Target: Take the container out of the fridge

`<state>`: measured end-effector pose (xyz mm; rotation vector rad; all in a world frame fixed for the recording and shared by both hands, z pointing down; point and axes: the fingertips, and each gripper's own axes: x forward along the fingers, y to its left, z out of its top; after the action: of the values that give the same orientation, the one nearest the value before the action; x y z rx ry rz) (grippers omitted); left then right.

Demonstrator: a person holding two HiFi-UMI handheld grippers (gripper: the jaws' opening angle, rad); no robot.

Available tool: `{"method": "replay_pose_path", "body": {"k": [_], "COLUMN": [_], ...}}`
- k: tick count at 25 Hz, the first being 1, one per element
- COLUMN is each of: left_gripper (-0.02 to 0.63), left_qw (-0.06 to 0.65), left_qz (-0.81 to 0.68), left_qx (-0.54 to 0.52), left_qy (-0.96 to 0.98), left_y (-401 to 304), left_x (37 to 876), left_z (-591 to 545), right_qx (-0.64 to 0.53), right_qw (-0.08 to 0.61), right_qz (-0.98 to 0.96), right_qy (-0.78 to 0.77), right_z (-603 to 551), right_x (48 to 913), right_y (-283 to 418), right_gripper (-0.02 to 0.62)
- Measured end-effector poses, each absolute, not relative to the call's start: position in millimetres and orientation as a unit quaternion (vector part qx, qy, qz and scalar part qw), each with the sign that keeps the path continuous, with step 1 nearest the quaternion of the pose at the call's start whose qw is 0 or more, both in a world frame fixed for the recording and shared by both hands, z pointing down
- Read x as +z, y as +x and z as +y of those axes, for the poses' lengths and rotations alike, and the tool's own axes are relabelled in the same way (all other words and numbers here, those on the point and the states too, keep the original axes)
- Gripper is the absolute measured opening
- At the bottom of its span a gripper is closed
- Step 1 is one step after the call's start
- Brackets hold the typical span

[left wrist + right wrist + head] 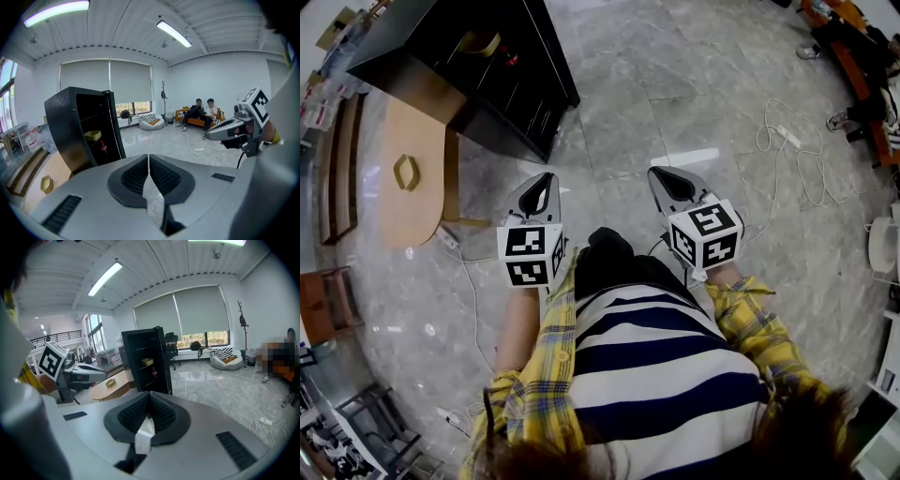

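Observation:
A black fridge (pixel 478 75) stands ahead on the left with its door open. A yellow container (pixel 479 43) sits on an upper shelf inside it. It also shows in the left gripper view as the container (pixel 93 135) and in the right gripper view as the container (pixel 147 362). My left gripper (pixel 546 178) and right gripper (pixel 661 173) are held side by side in front of the person's body, well short of the fridge. The left gripper (pixel 148 157) has its pads pressed together with nothing between them. The right gripper (pixel 149 394) is likewise shut and empty.
A rounded wooden table (pixel 408 202) with a small yellow object (pixel 406 172) stands left of the fridge. White cables and a power strip (pixel 792 141) lie on the marble floor to the right. A small red item (pixel 103 146) sits on a lower fridge shelf. People sit on an orange sofa (pixel 190 114) far off.

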<state>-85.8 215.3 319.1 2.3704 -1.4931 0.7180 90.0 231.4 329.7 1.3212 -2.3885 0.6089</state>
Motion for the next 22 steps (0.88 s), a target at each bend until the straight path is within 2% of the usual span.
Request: {"method": "replay_pose_path", "body": {"k": [22], "left_gripper": [0.029], "left_qw": [0.061], "left_qz": [-0.509], "left_qx": [0.296], "left_qy": [0.806], "left_y": [-95], "left_x": [329], "left_z": [123], "right_qx": [0.236], "right_qw": [0.198], "right_qz": [-0.838], "right_qy": [0.45], "right_z": [161], "right_x": [352], "right_y": [79], "right_gripper": [0.029]}}
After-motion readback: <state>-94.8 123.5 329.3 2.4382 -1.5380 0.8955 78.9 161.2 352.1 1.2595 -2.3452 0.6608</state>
